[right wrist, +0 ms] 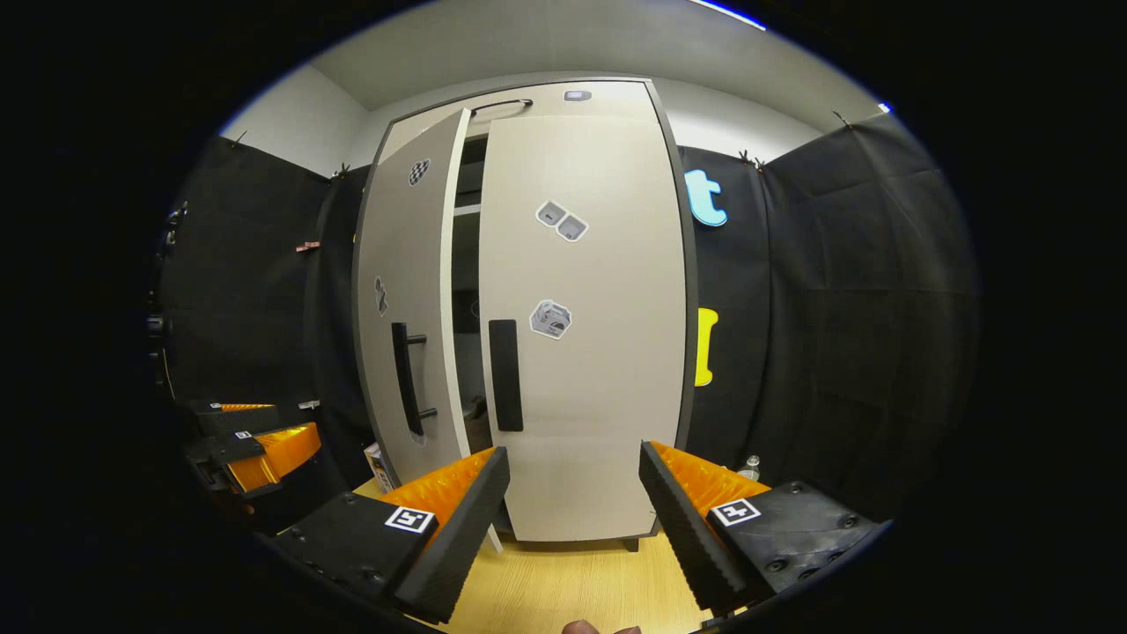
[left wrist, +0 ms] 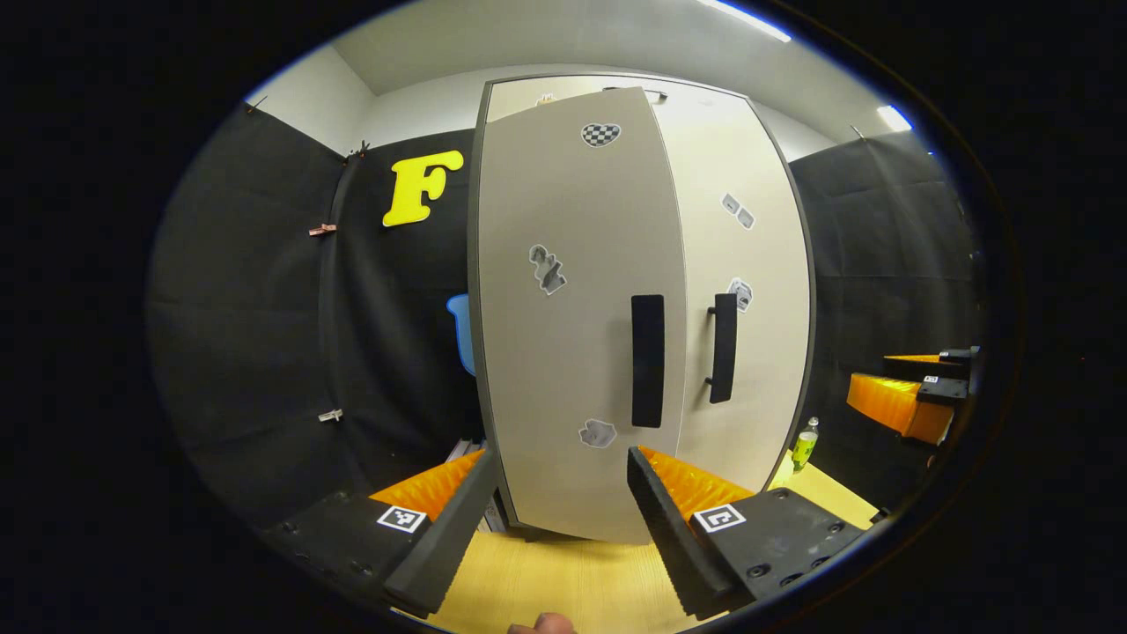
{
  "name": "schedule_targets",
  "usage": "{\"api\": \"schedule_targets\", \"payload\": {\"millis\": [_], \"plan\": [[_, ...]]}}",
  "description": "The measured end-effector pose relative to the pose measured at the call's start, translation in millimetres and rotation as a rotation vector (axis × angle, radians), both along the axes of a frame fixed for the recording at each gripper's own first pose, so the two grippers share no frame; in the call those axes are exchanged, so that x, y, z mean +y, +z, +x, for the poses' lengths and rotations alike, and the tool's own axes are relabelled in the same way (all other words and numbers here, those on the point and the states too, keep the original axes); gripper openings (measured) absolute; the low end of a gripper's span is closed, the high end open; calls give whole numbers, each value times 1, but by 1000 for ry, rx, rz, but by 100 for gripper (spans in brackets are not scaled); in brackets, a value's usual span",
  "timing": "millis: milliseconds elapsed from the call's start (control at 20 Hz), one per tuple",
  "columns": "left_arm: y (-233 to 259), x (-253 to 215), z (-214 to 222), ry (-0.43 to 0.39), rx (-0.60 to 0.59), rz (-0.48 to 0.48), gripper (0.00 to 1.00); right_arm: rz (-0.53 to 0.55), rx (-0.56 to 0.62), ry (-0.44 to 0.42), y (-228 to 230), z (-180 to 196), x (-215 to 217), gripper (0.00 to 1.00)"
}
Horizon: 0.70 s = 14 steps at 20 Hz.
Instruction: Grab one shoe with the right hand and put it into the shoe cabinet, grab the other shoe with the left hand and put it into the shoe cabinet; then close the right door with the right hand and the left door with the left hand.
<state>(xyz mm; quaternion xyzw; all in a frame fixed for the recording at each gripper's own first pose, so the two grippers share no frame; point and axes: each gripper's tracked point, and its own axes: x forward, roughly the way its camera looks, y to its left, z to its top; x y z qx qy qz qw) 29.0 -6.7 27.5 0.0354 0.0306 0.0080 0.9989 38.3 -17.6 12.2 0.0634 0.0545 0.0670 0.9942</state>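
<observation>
Right tool open, empty, facing shoe cabinet; right door shut, left door ajar.

shoe cabinet: smooth matt panel | floor: pale wood grain

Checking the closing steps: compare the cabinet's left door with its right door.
The beige left door stands ajar, leaving a dark gap beside it; the beige right door sits flush in the frame. The left door carries a checkered sticker near its top; the right door carries a pair of small stickers. Both have a black vertical handle near the meeting edge.
</observation>
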Motion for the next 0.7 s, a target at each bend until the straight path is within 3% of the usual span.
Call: {"api": "schedule_targets", "payload": {"millis": [350,700], "plan": [[2,-1,4,-1,-5,-18,92,-13,3,-7,-2,1,-1,98],[3,-5,6,-7,-8,-8,95,-41,11,-34,-6,3,-7,98]]}}
